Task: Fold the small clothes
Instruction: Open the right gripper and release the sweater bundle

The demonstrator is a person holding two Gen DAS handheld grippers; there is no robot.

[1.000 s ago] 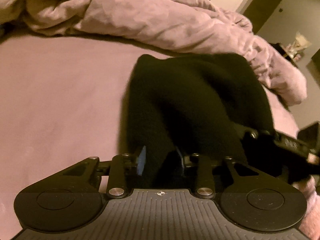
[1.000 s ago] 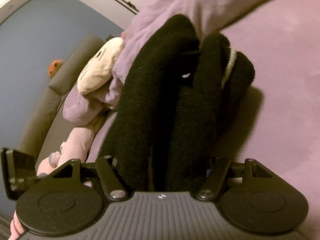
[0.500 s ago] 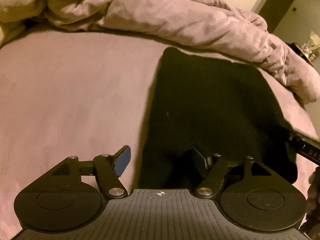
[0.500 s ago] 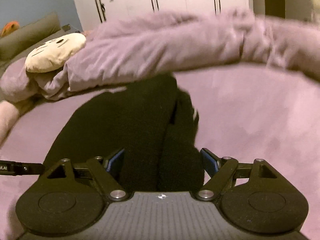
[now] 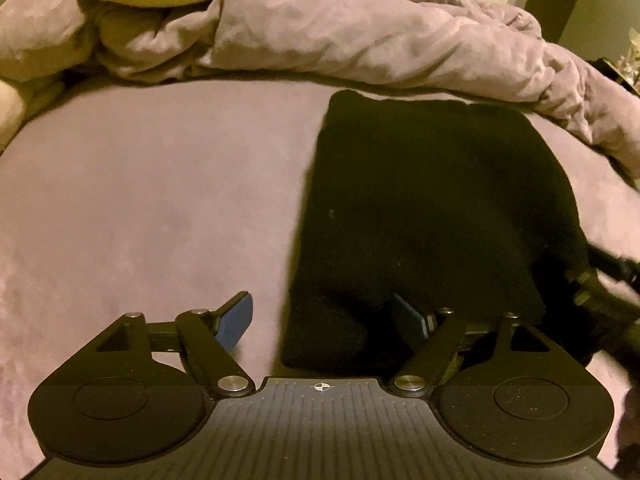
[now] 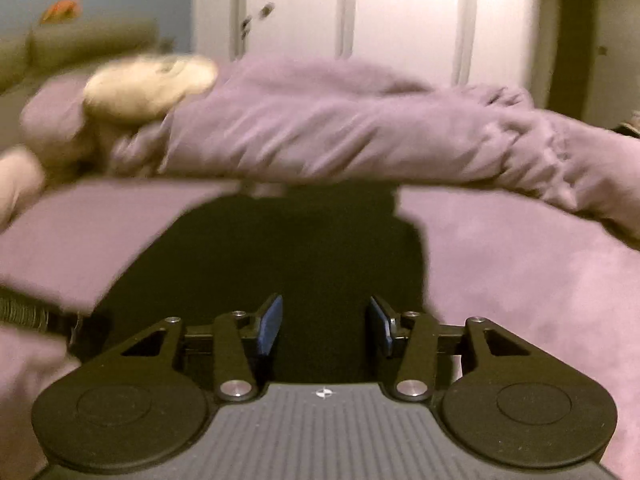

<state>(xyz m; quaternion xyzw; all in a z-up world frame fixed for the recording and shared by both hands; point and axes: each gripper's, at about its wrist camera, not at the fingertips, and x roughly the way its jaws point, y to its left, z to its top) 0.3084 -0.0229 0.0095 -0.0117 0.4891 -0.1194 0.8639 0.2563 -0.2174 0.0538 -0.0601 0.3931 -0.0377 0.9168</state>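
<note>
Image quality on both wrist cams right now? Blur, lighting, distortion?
Left wrist view: sharp, dim warm light, fisheye bends the purple bedsheet; the folded black knit garment shows no texture. Right wrist view: motion-blurred, worst on the crumpled purple duvet and white wardrobe doors.

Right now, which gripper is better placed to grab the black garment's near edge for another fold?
Left, probably. The left gripper, jaws opening, straddles the near left corner of the black garment lying flat on the bed. The right gripper, jaws closing on nothing, sits over the cloth's middle, not an edge.
</note>
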